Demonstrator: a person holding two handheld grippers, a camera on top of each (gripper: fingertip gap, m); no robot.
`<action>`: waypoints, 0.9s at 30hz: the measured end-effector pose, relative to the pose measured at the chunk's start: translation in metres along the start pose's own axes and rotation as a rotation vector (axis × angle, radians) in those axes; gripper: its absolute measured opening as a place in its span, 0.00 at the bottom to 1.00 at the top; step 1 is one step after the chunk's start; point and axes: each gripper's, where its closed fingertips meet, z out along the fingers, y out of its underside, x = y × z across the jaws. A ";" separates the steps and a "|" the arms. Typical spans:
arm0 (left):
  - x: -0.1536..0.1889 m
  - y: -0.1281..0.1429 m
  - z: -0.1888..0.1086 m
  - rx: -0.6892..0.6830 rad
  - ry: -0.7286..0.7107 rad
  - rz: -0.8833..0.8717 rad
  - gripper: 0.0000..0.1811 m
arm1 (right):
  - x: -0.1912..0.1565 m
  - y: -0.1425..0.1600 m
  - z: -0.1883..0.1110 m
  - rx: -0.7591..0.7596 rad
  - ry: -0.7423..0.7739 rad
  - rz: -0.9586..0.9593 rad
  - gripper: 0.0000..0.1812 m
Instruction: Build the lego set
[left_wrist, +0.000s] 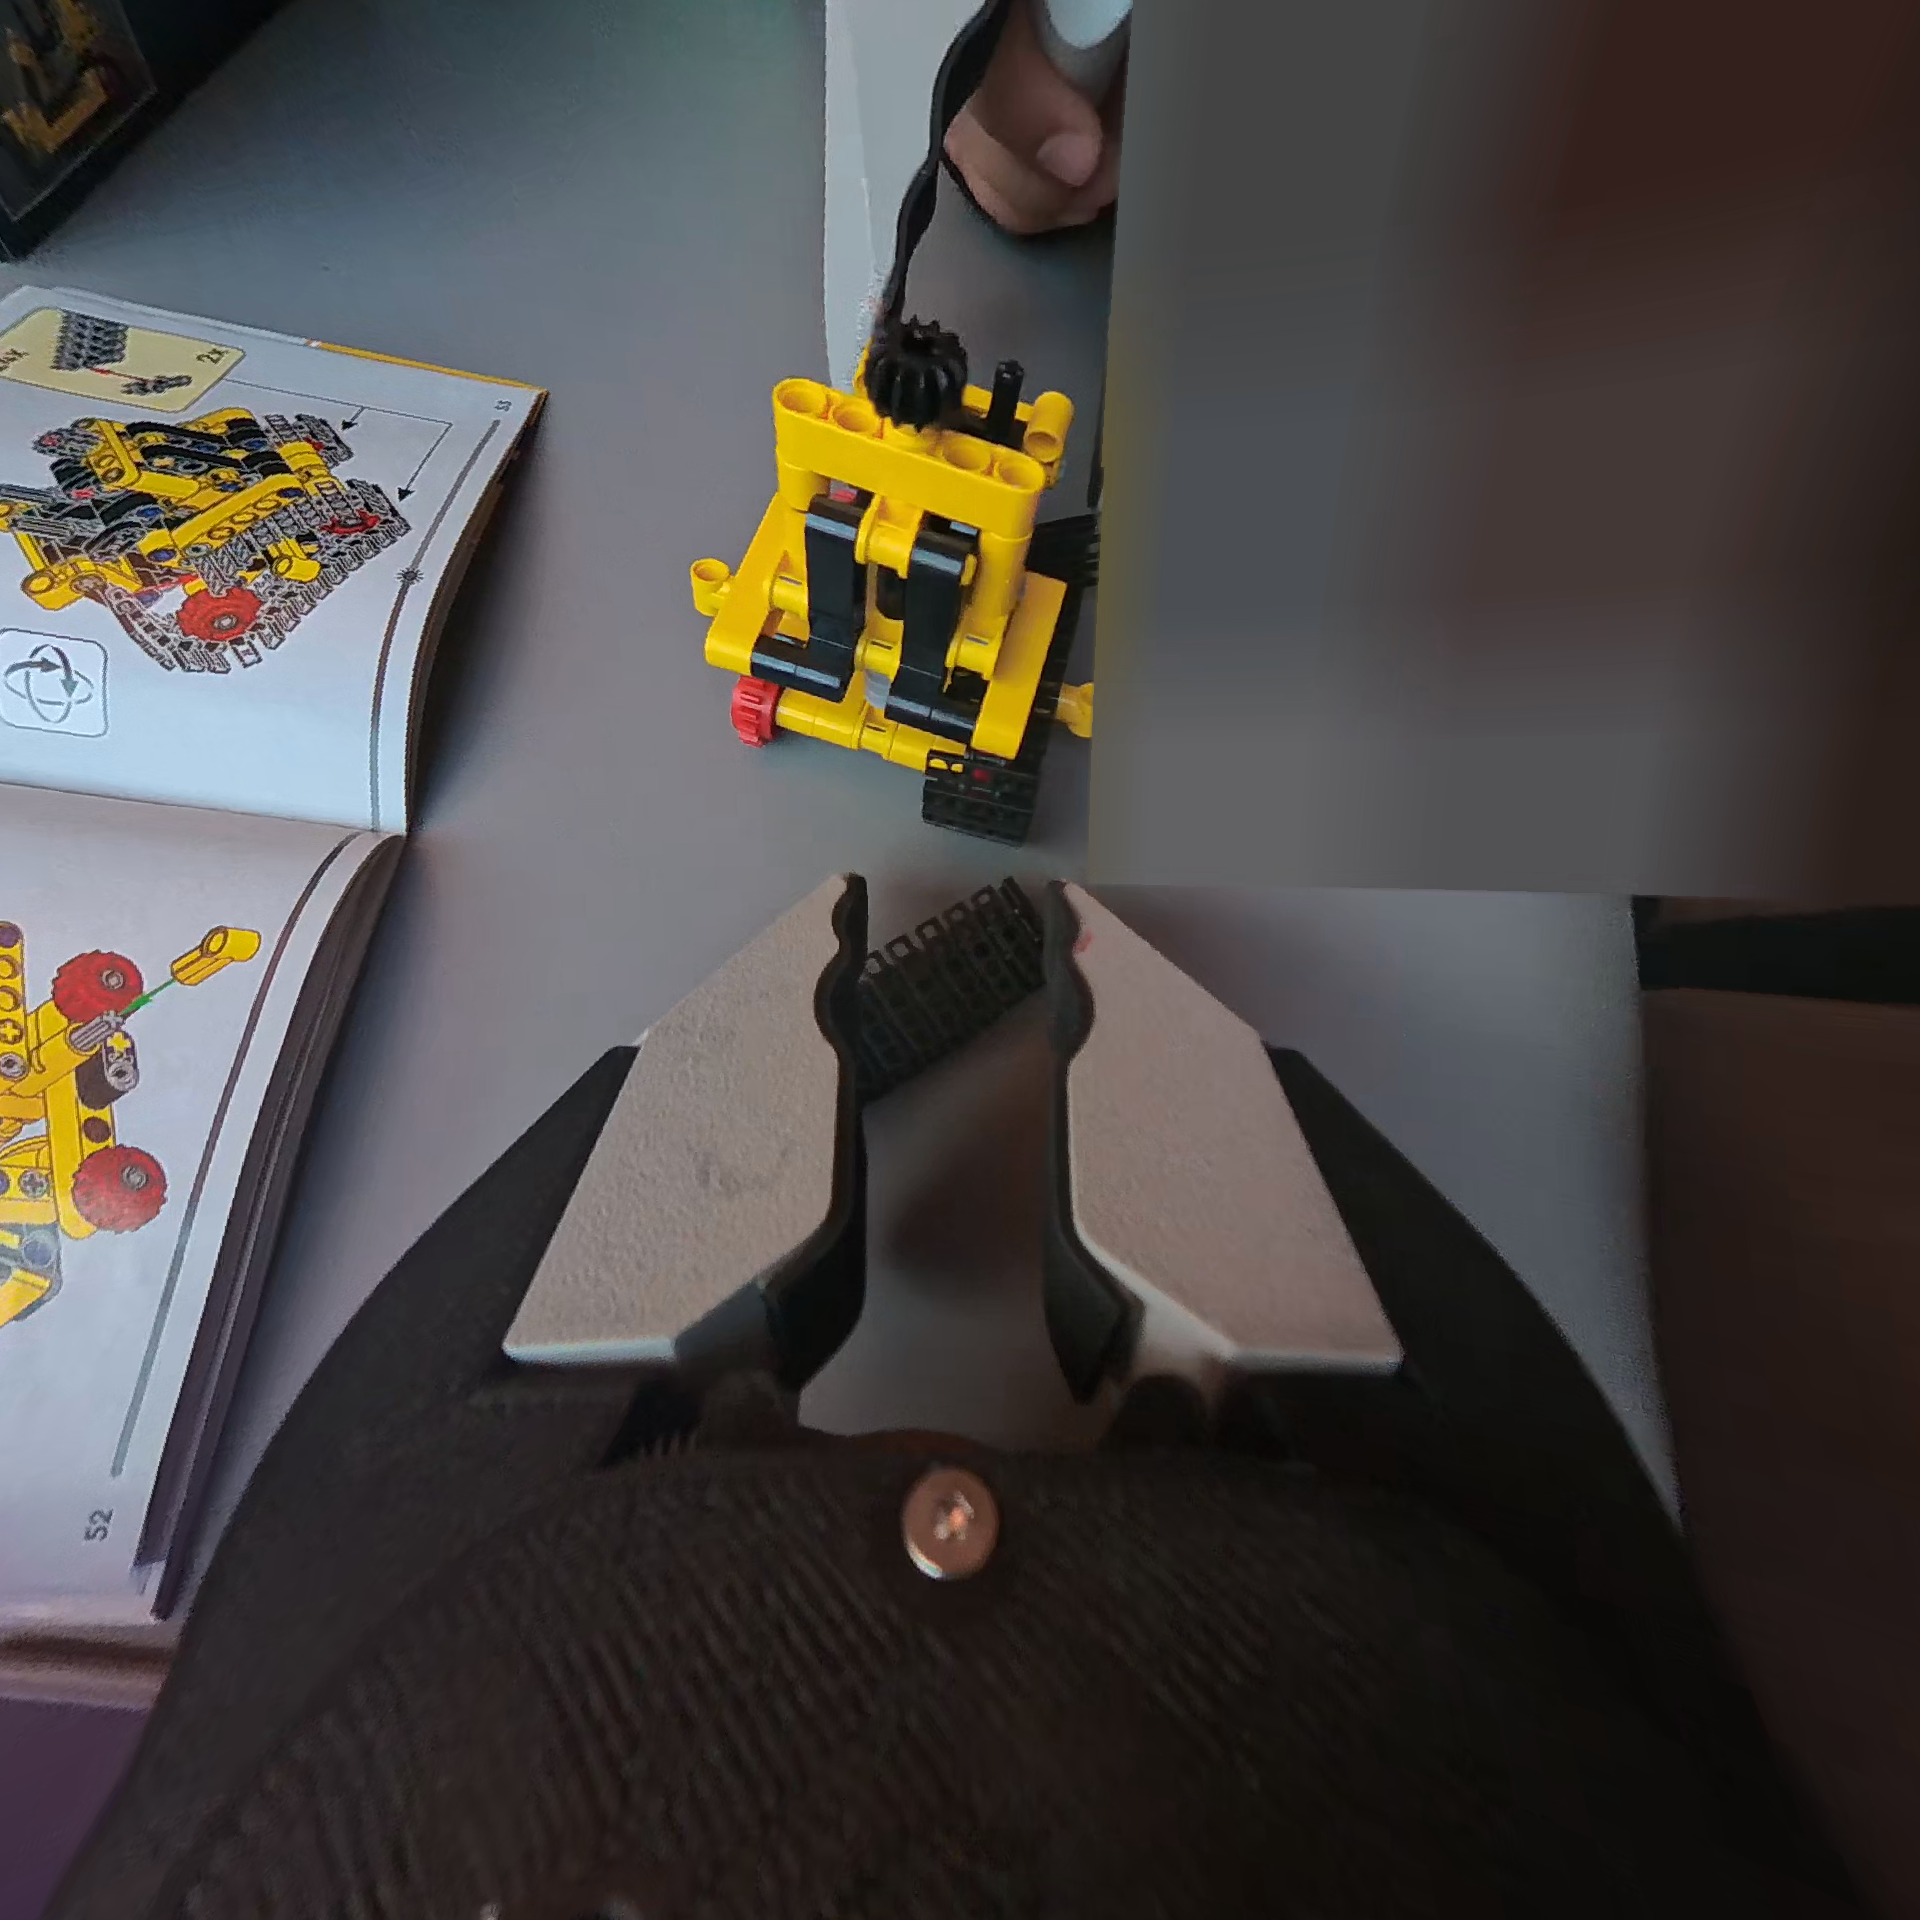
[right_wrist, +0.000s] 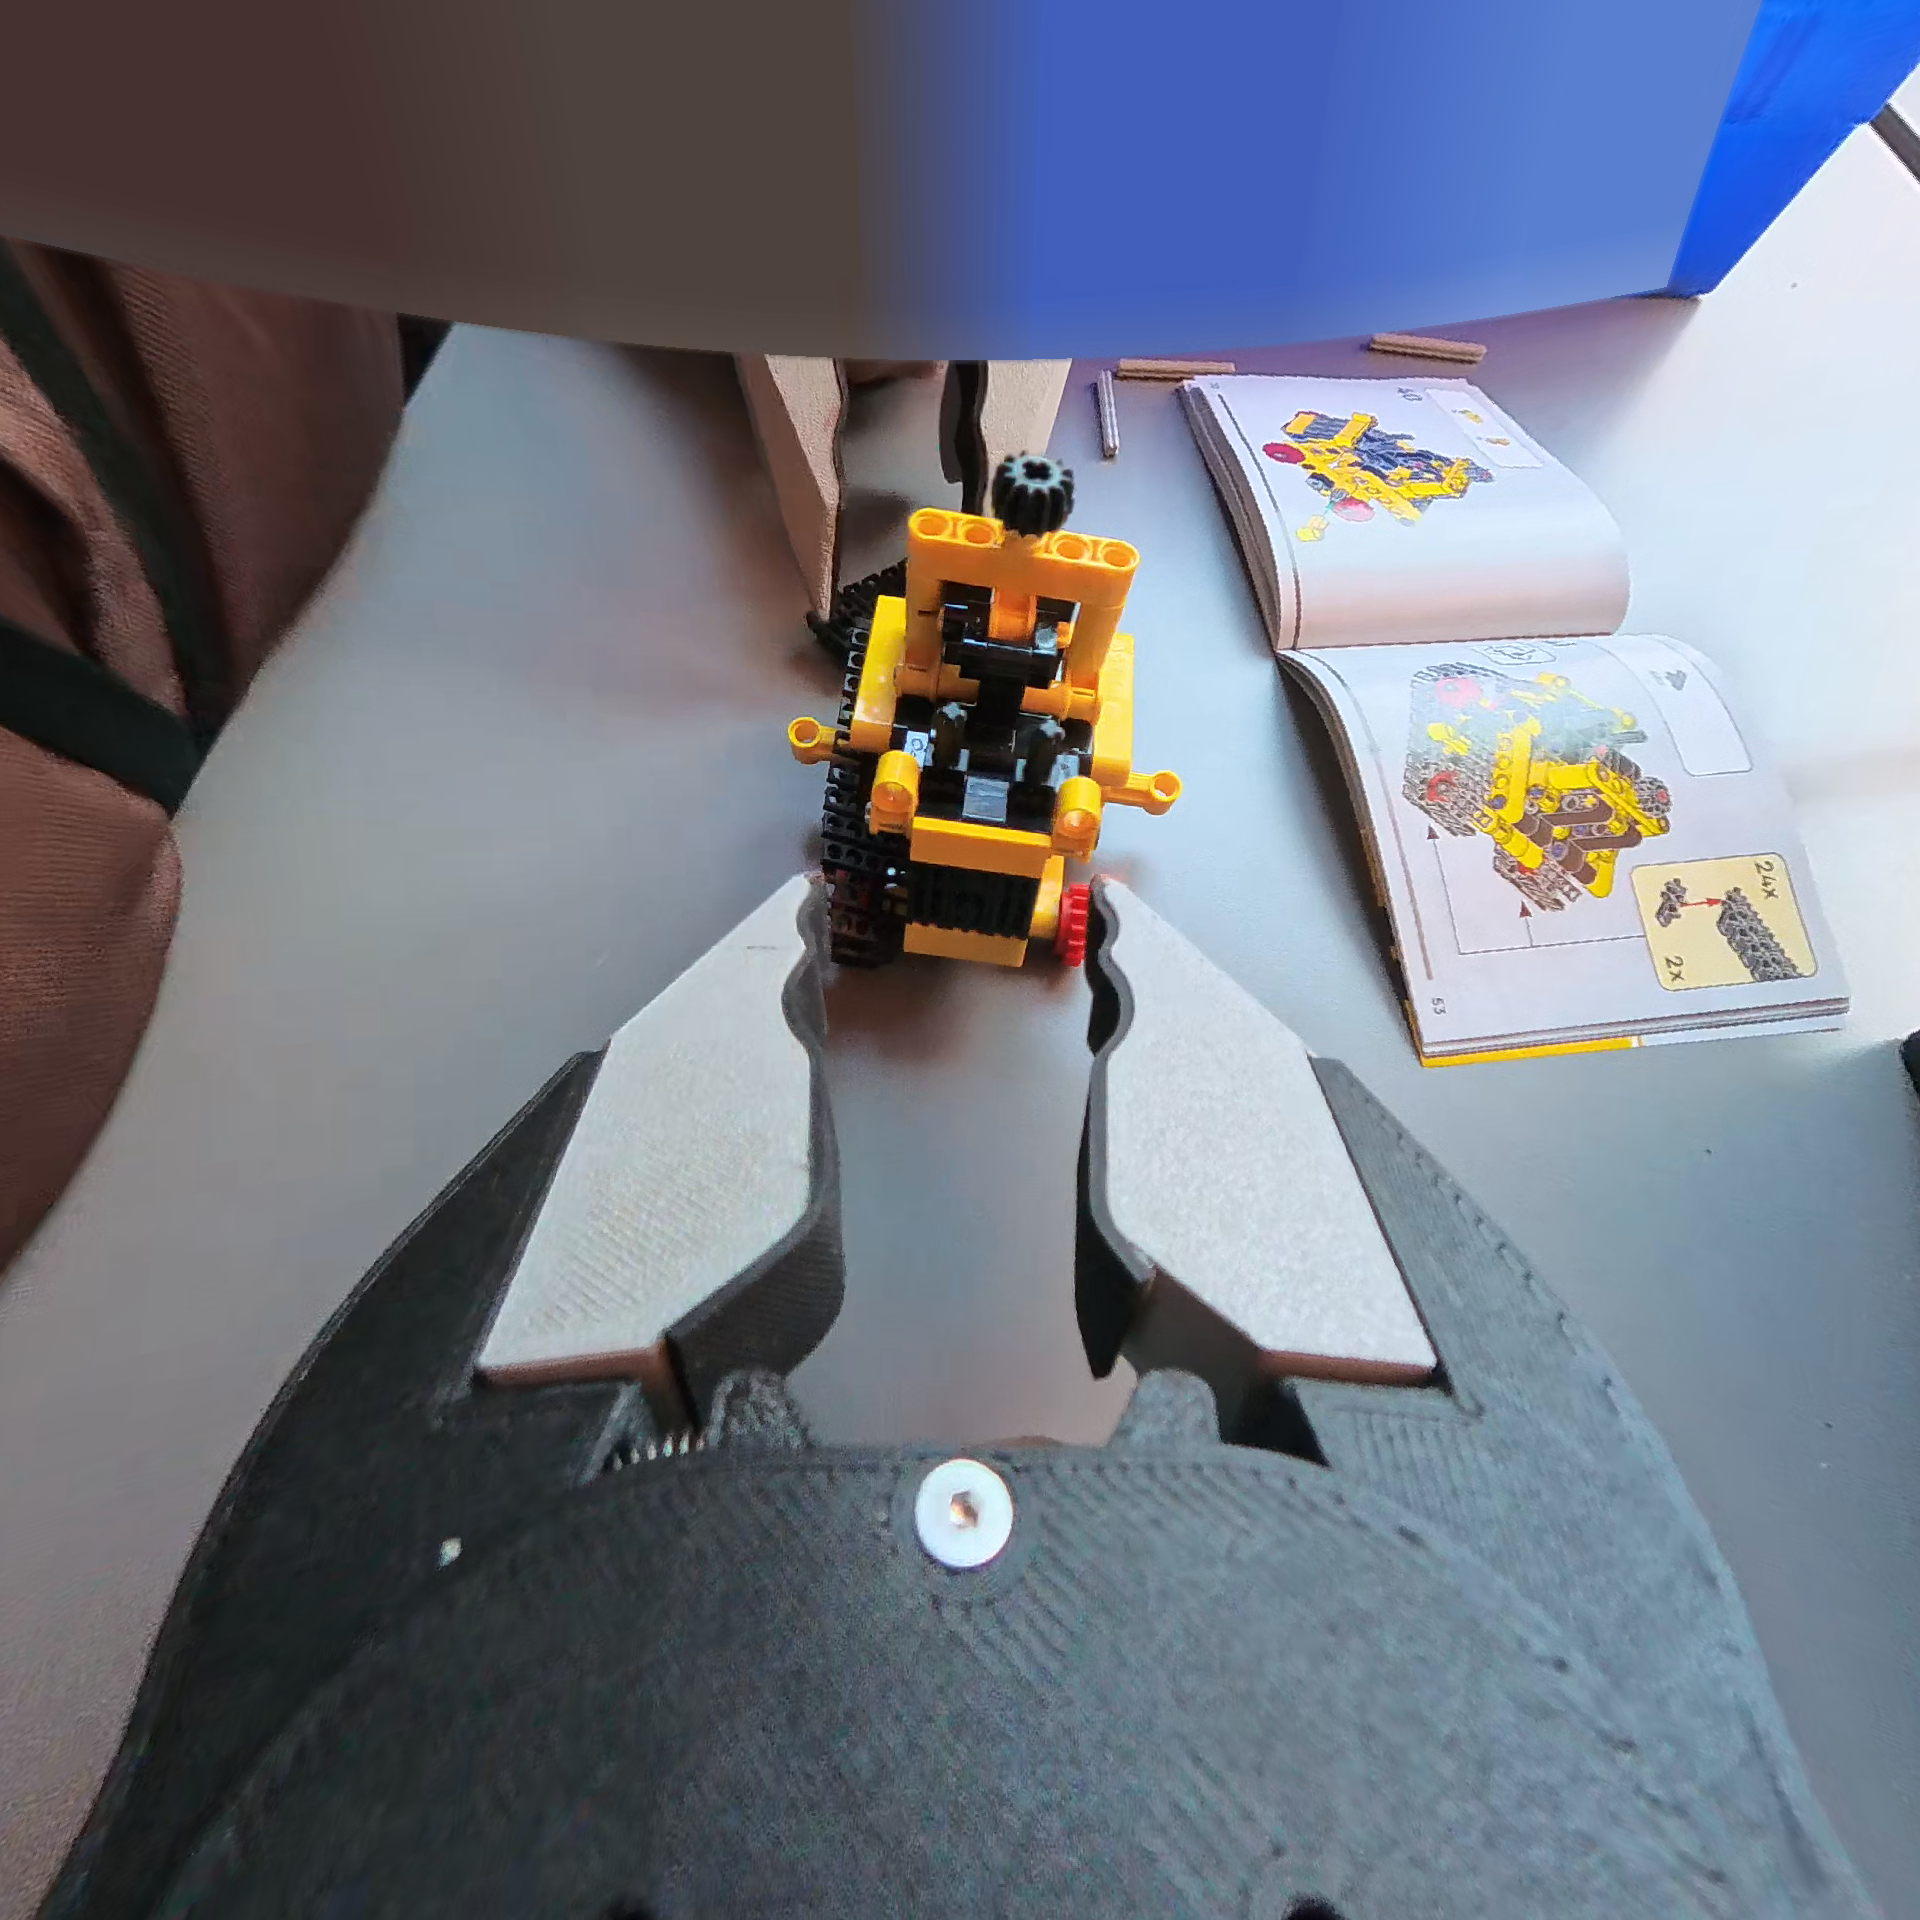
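I clamp my left fingers (left_wrist: 951, 935) on a black ribbed track strip (left_wrist: 951, 987), ready for the yellow-and-black brick bulldozer (right_wrist: 987, 748) on the grey table (right_wrist: 520, 727). My right fingers (right_wrist: 951, 925) are apart, seemingly bracketing its base to steady it.

Model (left_wrist: 894, 582) right side lost under blur patch; booklet (left_wrist: 197, 727) cut by left edge; box (left_wrist: 62, 104) cropped at corner.

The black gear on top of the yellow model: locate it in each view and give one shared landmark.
Left wrist view: black gear upper centre, atop the yellow beam, ahead of the left claw.
Right wrist view: gear upper centre, on the model's far top edge.
Shared landmark: the open instruction booklet.
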 end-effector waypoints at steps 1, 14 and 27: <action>0.000 0.000 0.000 -0.004 -0.008 0.007 0.17 | 0.000 0.001 0.001 -0.007 0.003 -0.003 0.25; -0.011 -0.003 0.002 -0.008 -0.170 0.111 0.22 | 0.007 0.006 0.007 -0.057 0.040 0.030 0.22; -0.008 -0.012 -0.004 0.066 -0.165 0.152 0.16 | -0.003 0.006 0.011 -0.073 -0.003 0.122 0.29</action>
